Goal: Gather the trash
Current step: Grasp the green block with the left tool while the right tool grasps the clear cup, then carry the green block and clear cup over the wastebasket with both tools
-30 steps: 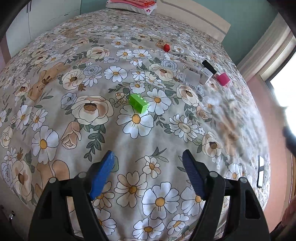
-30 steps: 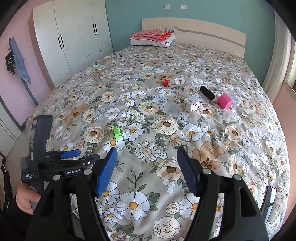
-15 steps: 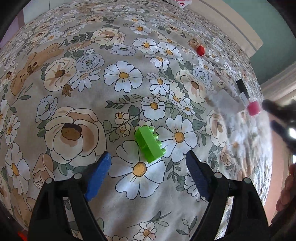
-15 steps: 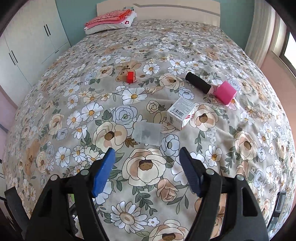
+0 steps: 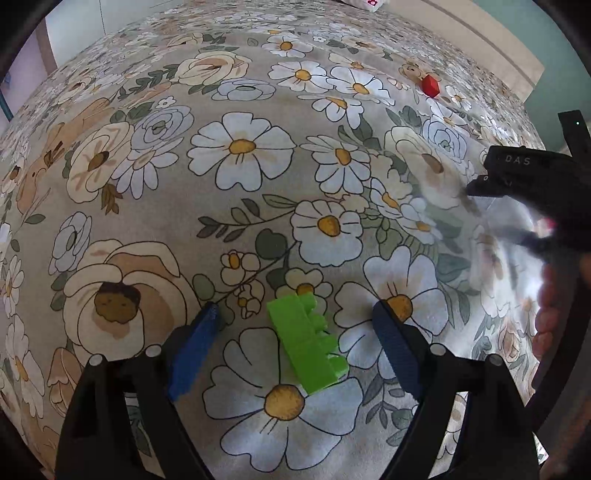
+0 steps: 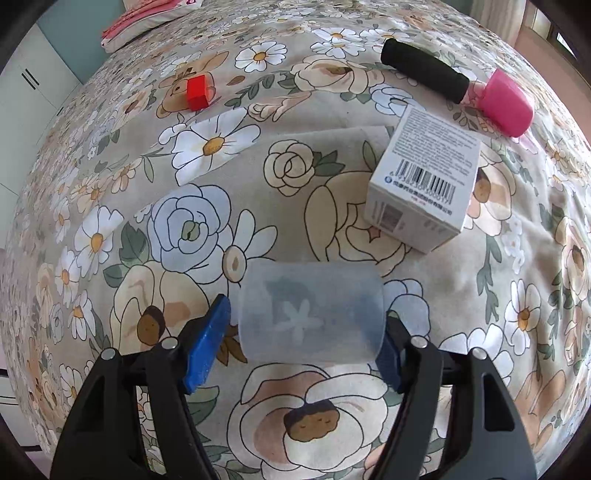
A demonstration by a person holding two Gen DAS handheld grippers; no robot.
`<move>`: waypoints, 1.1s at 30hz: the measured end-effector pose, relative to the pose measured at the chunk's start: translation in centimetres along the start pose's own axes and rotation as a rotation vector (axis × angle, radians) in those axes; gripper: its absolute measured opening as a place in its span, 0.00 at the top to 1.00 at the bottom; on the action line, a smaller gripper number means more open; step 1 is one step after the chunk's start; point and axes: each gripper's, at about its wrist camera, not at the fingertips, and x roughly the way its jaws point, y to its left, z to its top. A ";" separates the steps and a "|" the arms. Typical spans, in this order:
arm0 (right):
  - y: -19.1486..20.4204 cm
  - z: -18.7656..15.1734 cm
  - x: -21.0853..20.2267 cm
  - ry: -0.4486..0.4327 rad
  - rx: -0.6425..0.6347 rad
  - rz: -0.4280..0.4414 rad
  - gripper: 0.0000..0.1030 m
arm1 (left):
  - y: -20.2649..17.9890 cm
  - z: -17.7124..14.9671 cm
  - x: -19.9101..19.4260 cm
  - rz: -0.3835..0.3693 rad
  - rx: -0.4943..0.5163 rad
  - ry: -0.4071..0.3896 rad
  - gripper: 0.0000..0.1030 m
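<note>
A green toy brick (image 5: 306, 343) lies on the floral bedspread between the open fingers of my left gripper (image 5: 295, 332), touching neither. A clear plastic cup (image 6: 312, 312) lies on its side between the open fingers of my right gripper (image 6: 306, 328), which stand close at both its ends. A white barcode box (image 6: 424, 181), a black cylinder (image 6: 424, 70), a pink cap (image 6: 509, 105) and a red block (image 6: 197, 92) lie beyond the cup. The red block (image 5: 430, 85) also shows far off in the left wrist view.
The floral bedspread (image 6: 110, 221) covers the whole bed. The right gripper's body (image 5: 532, 192) and a hand show at the right edge of the left wrist view. Folded pink cloth (image 6: 147, 22) lies at the bed's head. White wardrobe doors (image 6: 26, 92) stand at left.
Both grippers have moved forward and down to the bed. The green brick now sits between the left fingers and the clear cup between the right fingers.
</note>
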 end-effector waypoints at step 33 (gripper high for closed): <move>-4.3 -10.3 -33.6 -0.341 -0.141 0.148 0.47 | 0.3 -4.9 -26.3 -0.095 0.217 -0.297 0.78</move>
